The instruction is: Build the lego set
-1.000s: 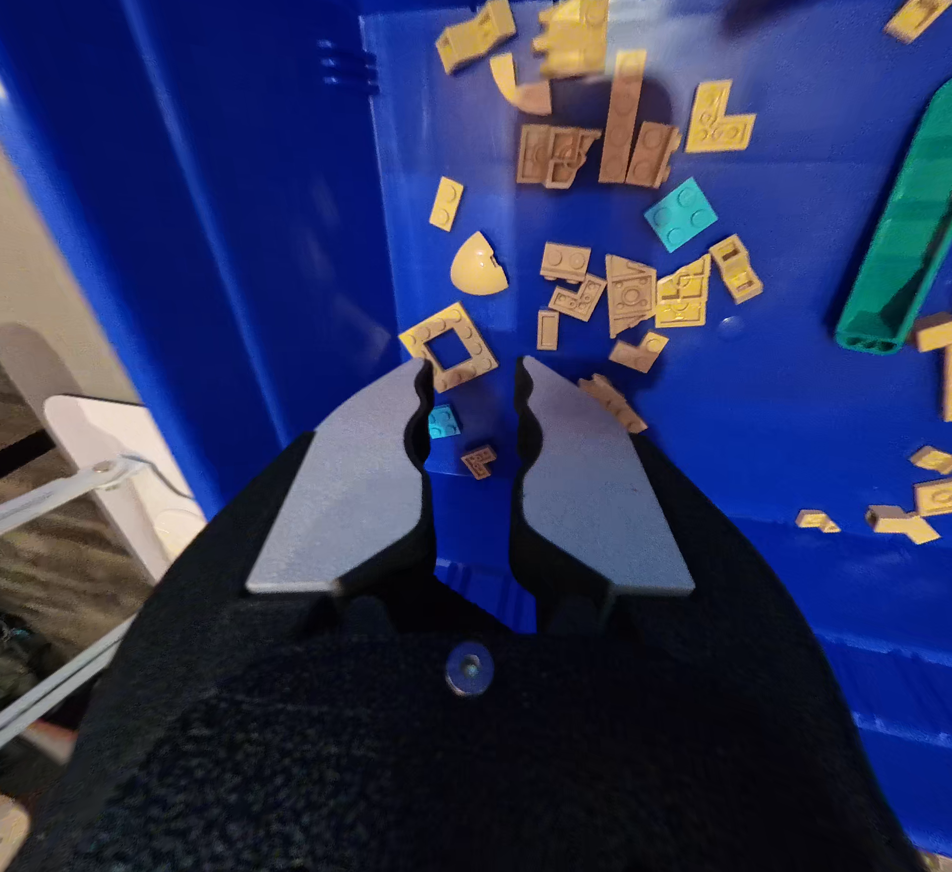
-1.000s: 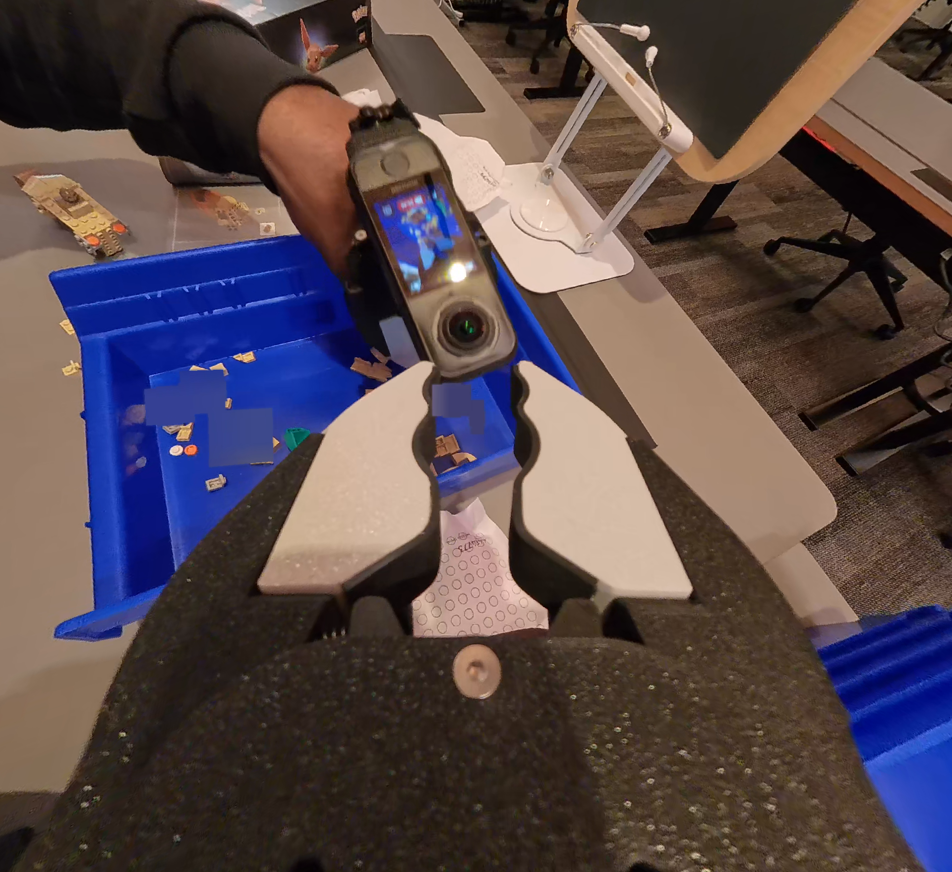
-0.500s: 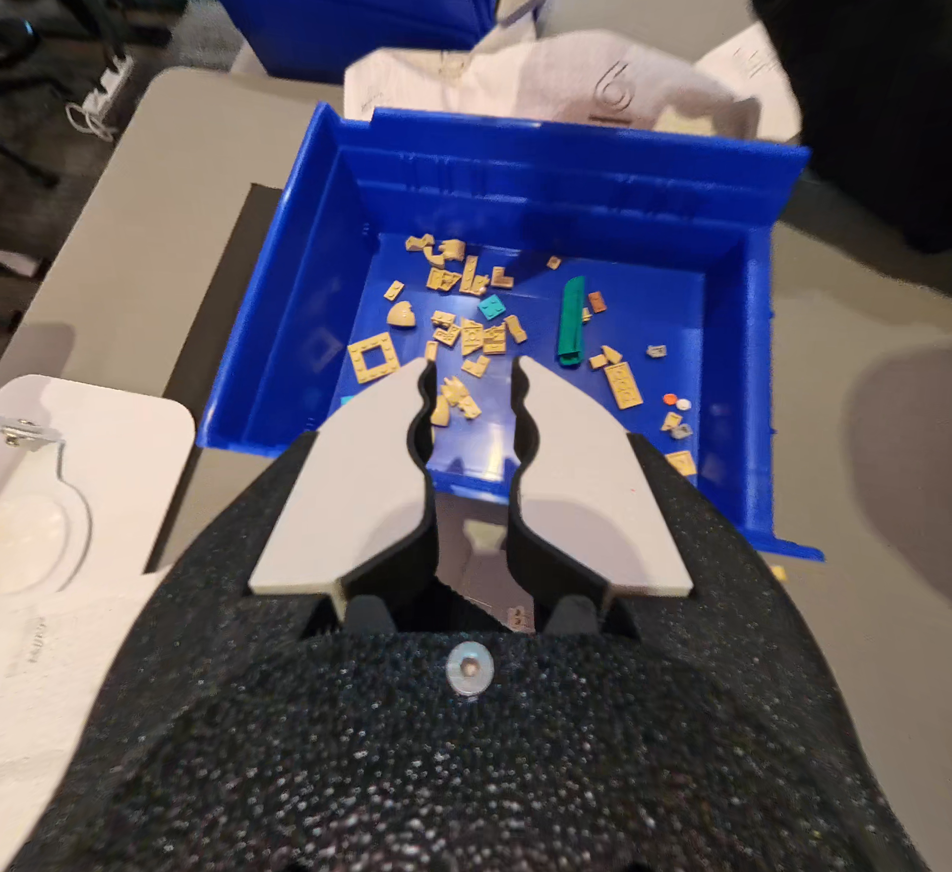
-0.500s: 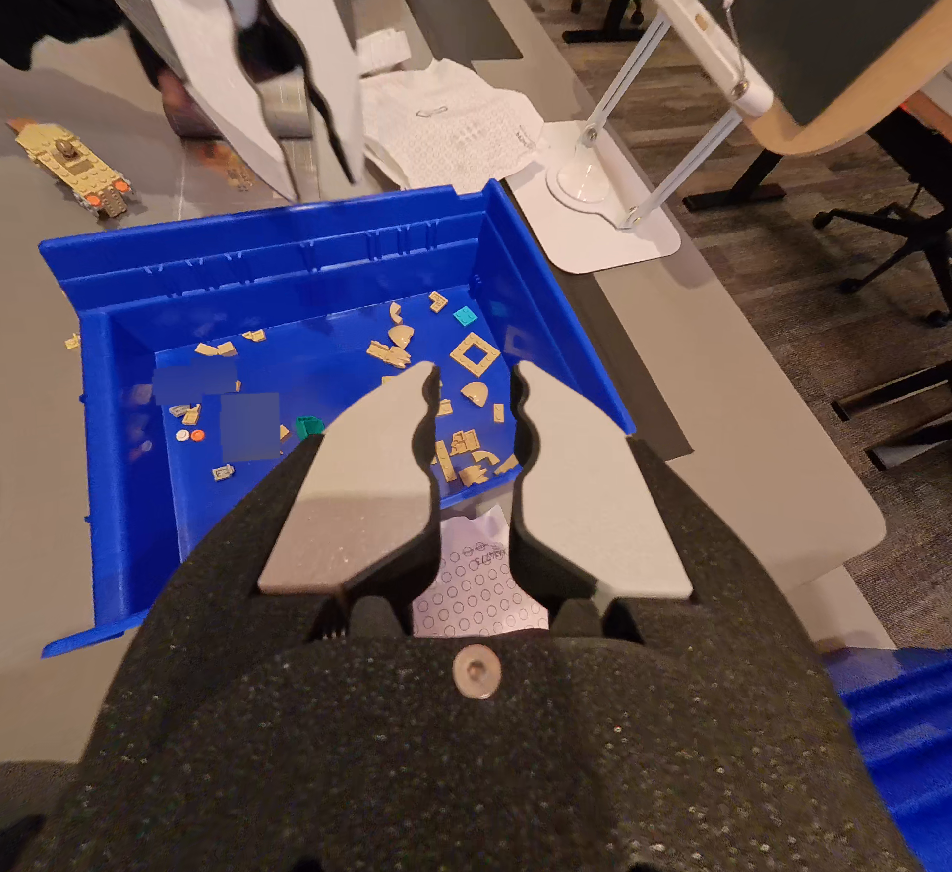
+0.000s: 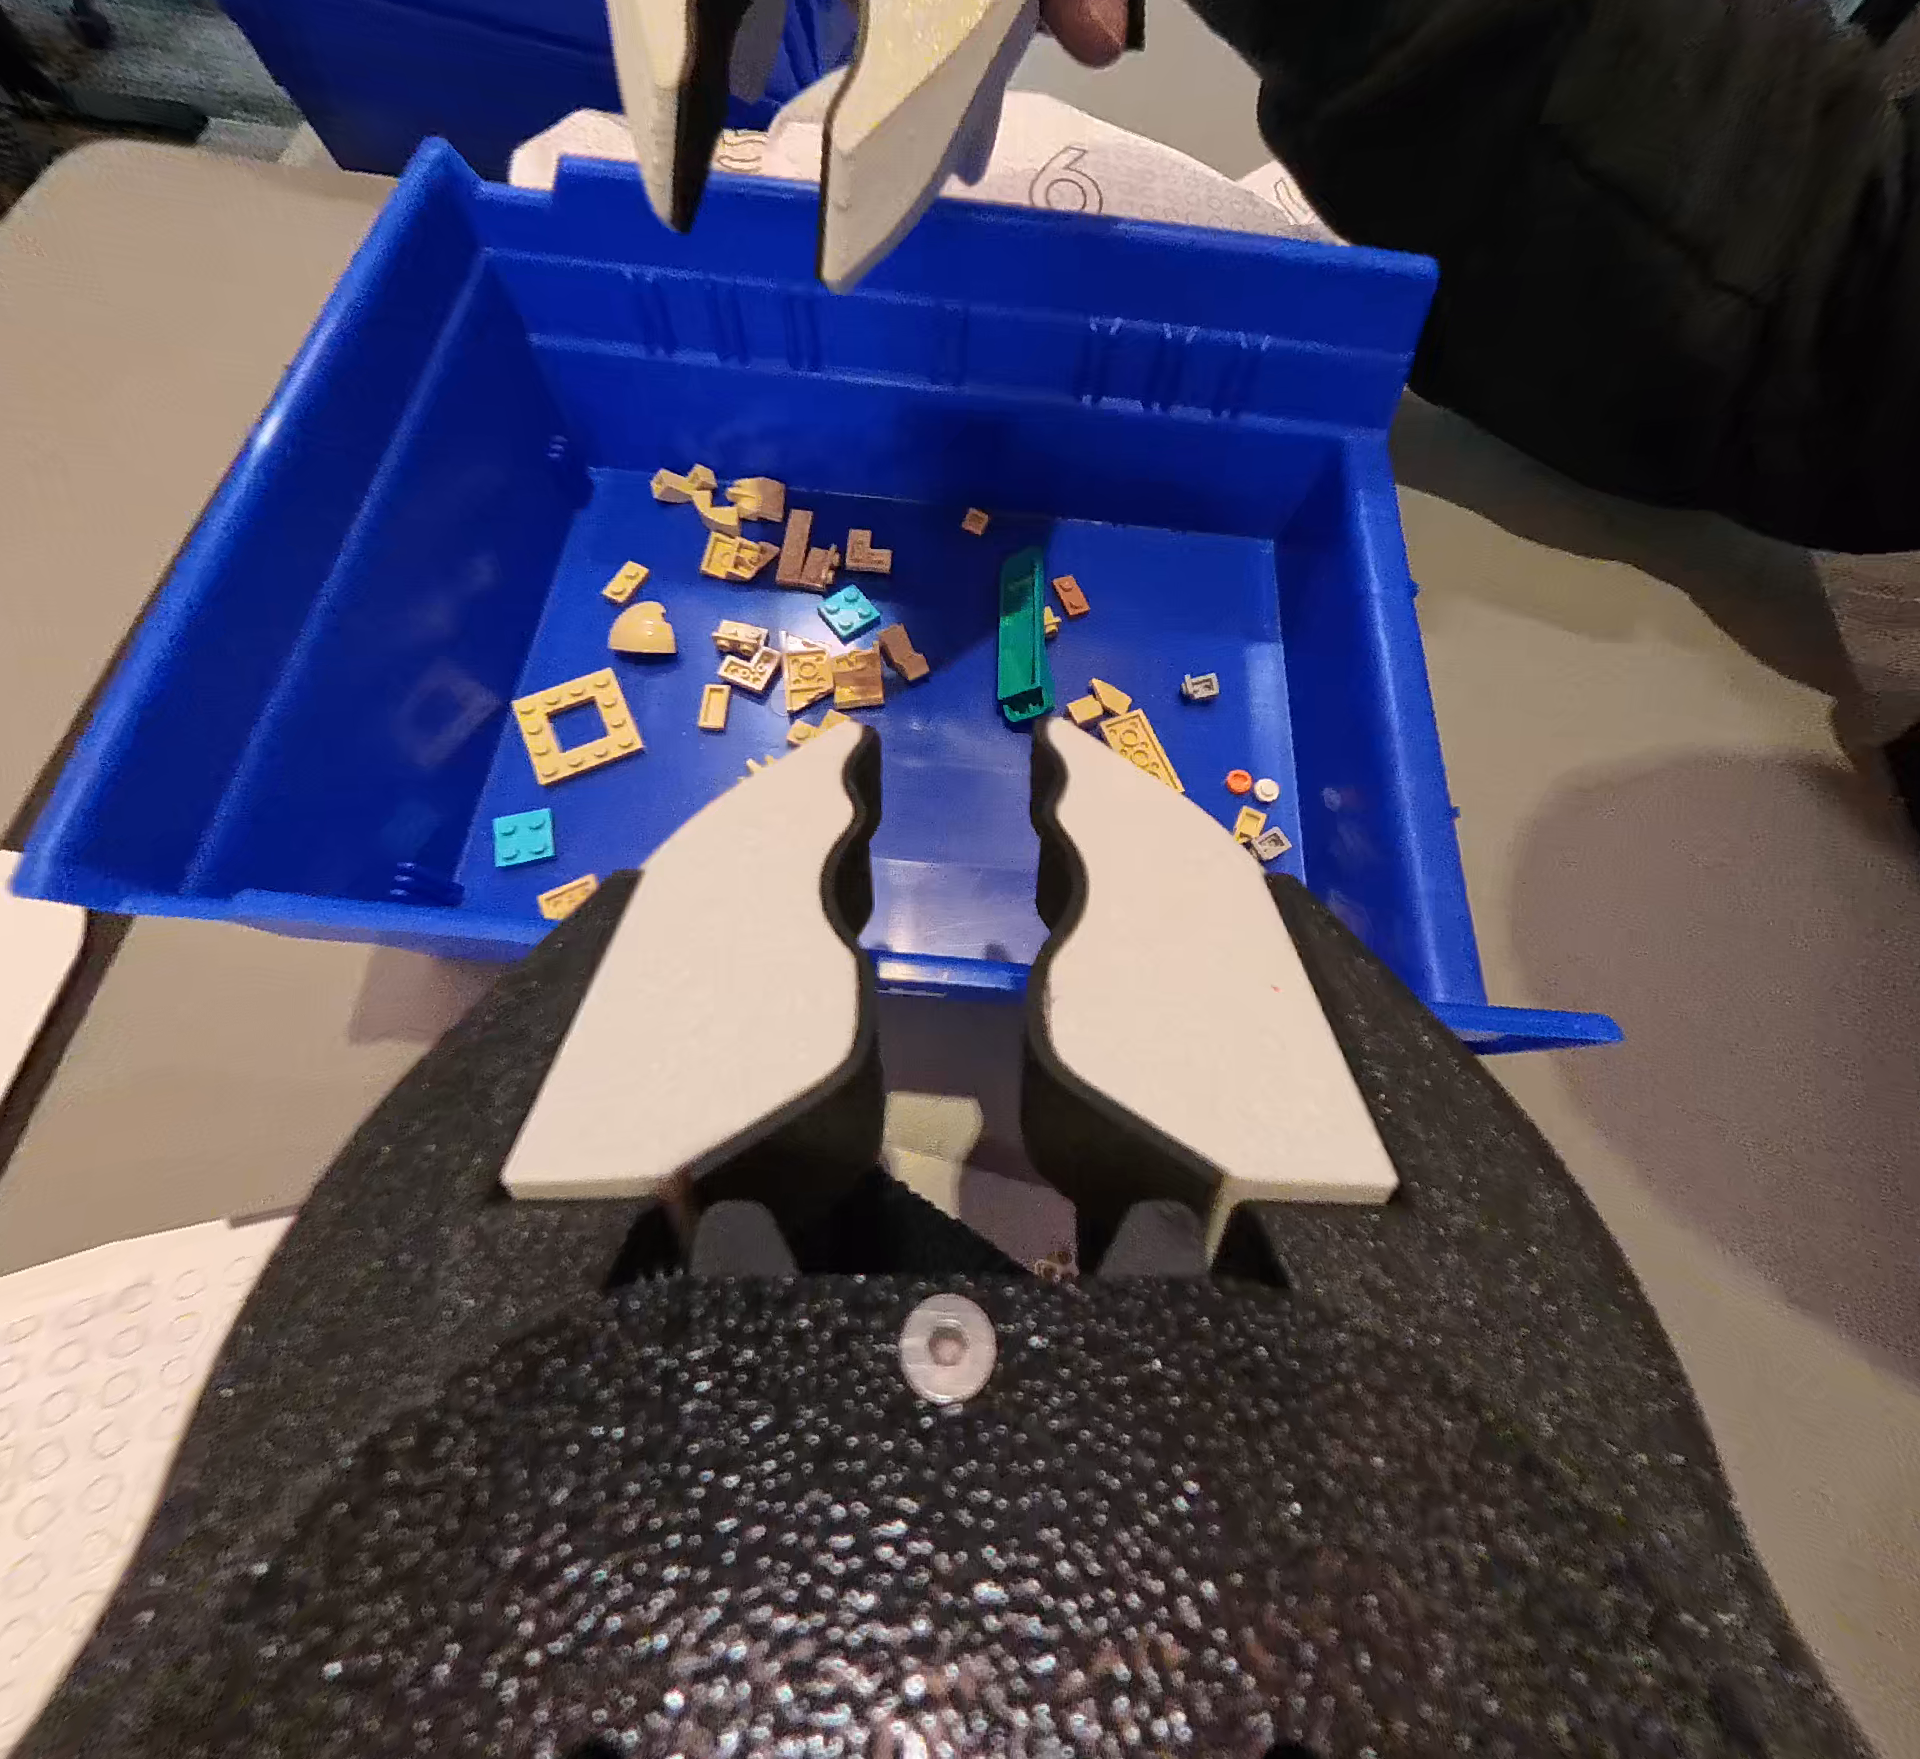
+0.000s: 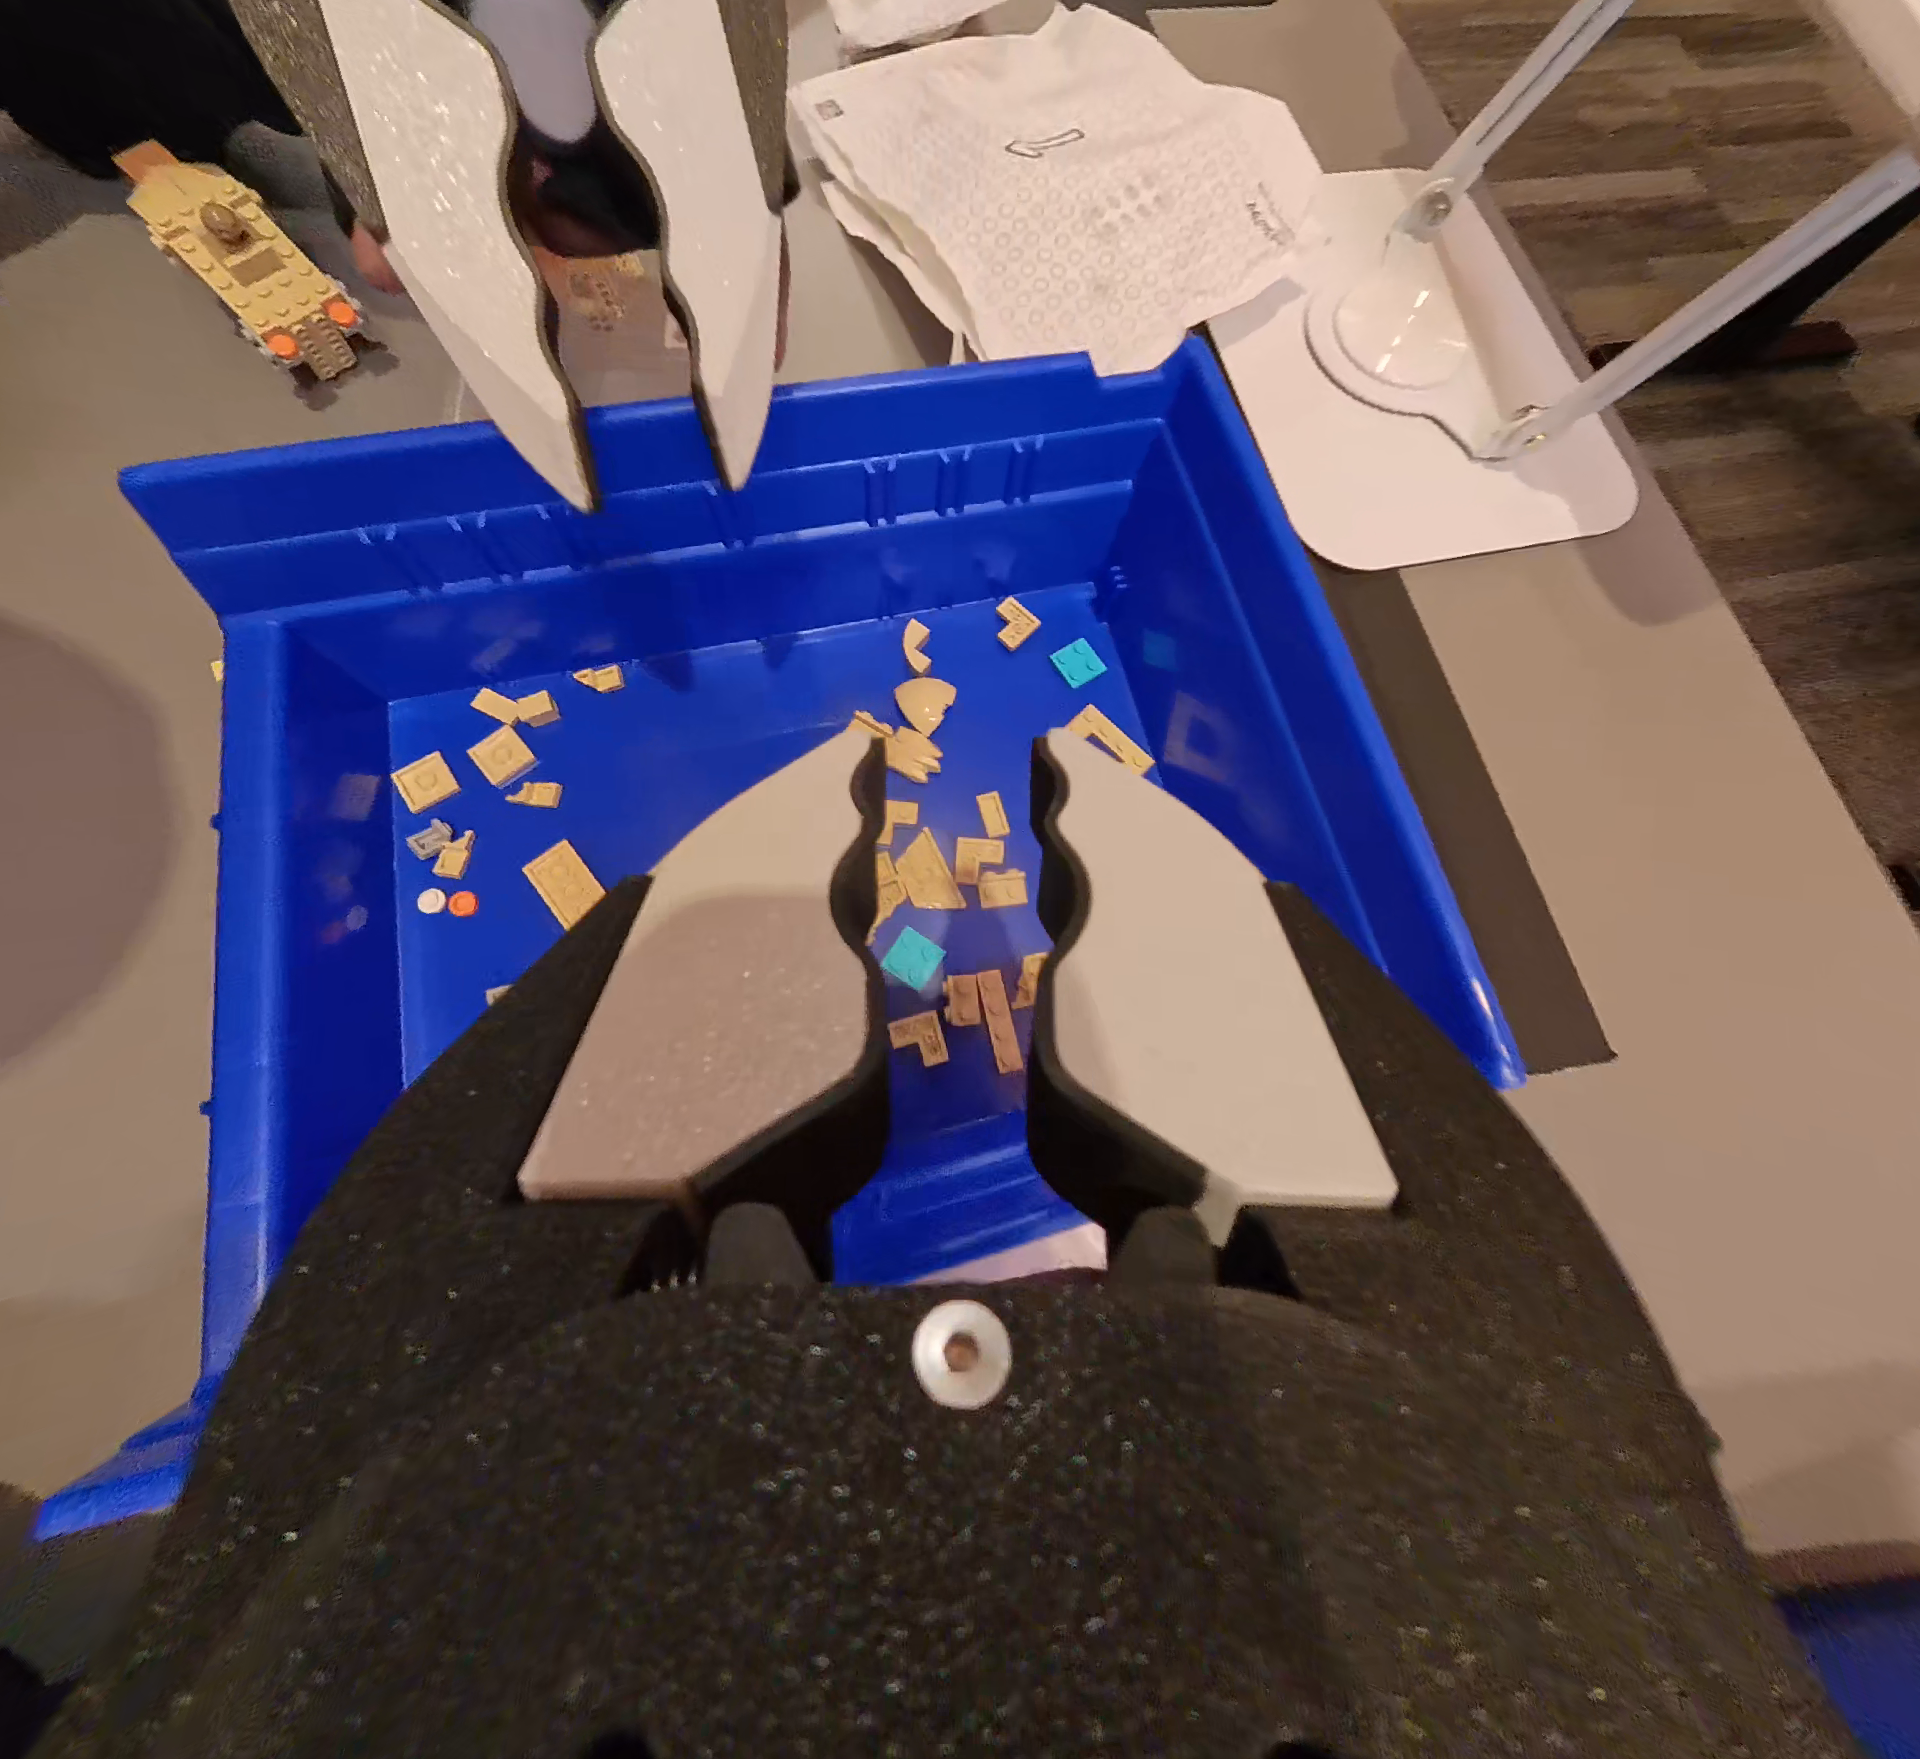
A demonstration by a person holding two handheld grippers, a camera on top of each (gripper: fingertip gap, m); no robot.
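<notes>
Your left gripper [image 5: 951, 753] and right gripper [image 6: 956, 753] both hang released and empty above opposite rims of the blue bin [image 5: 312, 566]. Loose tan lego pieces [image 5: 800, 670] lie scattered across its floor, walls all round.

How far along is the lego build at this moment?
Partly done: a tan sub-assembly stands on the table beside the blue bin. In hand: nothing; the left gripper and right gripper are open and empty above the bin. Left: many loose tan pieces lie unpicked in it.
</notes>
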